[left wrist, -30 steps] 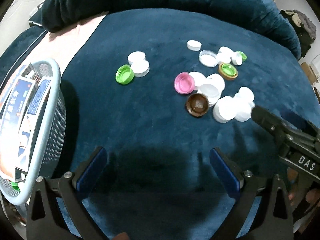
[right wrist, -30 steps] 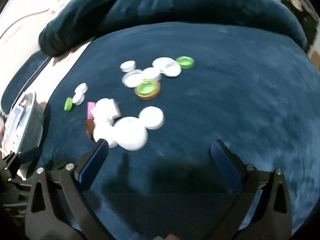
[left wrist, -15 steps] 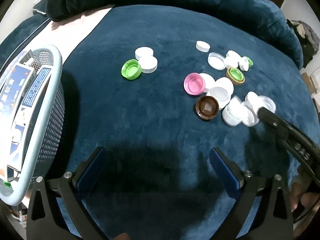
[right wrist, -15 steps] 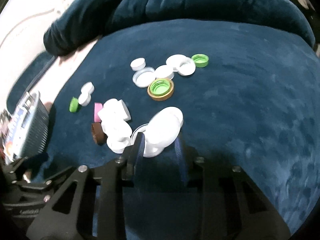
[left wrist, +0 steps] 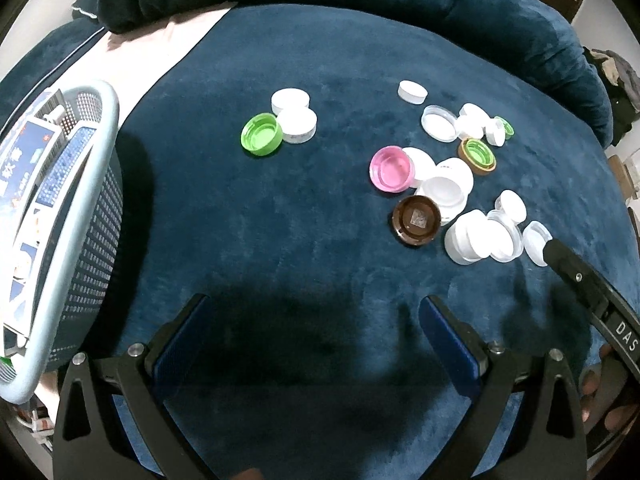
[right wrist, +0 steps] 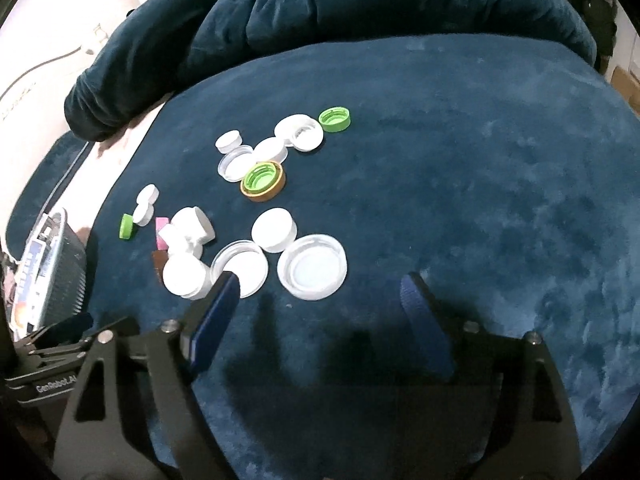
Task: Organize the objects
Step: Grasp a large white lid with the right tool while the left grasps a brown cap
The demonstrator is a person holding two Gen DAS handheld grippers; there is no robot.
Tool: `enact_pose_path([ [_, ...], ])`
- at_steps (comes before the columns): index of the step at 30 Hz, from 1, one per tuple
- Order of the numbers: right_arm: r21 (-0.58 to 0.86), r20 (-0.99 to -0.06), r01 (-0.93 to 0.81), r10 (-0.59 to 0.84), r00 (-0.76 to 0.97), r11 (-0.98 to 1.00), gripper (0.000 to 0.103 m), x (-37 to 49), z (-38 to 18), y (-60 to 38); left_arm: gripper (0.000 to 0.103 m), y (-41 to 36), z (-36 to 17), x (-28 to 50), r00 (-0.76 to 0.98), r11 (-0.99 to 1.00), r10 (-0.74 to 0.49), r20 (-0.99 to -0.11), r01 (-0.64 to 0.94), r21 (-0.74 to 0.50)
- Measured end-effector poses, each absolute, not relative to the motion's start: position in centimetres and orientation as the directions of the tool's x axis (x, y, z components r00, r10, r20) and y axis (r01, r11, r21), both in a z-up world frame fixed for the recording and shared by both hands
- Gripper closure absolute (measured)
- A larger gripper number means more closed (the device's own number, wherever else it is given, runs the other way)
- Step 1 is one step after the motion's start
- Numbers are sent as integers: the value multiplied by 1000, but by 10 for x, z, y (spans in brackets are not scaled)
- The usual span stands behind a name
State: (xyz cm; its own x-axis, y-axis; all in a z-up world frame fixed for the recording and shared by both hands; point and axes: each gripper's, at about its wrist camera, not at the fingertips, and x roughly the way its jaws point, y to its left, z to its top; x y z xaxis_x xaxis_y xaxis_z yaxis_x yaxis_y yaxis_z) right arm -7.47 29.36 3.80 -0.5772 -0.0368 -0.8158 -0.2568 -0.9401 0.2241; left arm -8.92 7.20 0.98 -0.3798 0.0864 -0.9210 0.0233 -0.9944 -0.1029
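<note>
Brown cap (left wrist: 417, 220) face-up in left view, edge-on in right

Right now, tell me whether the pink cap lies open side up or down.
Open side up: the pink cap shows its hollow inside and raised rim in the left wrist view.

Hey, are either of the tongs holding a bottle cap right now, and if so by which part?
Neither holds anything. The left tongs are open over bare blanket. The right tongs are opening, nothing between them; the clear lid lies flat just ahead.
</note>
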Motion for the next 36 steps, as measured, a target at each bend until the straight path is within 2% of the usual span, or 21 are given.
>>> enact_pose_path([
  [5,146,-835,-246,14,-549,-958,20,-87,27,289,0,70,4,-90,-373,-993,88,-924,38,-110],
  [6,145,-841,-241,9,-542,-960,25,-88,22,289,1,70,3,-90,-374,-993,88,-923,43,-112],
  [7,146,-840,-242,9,-543,-959,34,-88,20,289,1,69,3,-91,-375,-992,88,-923,48,-114],
  [8,142,-839,-242,14,-545,-960,62,-87,20,290,1,68,2,-93,-377,-992,88,-922,56,-117],
  [18,227,-828,-301,-21,-561,-926,62,-77,16,306,1,68,-6,-113,-422,-984,58,-905,127,-122],
  [26,230,-828,-308,-19,-561,-923,62,-78,15,305,1,88,-3,-117,-440,-986,107,-891,68,-152],
  [36,227,-827,-306,-17,-562,-924,62,-77,12,304,1,92,11,-112,-500,-971,156,-852,79,-224],
])
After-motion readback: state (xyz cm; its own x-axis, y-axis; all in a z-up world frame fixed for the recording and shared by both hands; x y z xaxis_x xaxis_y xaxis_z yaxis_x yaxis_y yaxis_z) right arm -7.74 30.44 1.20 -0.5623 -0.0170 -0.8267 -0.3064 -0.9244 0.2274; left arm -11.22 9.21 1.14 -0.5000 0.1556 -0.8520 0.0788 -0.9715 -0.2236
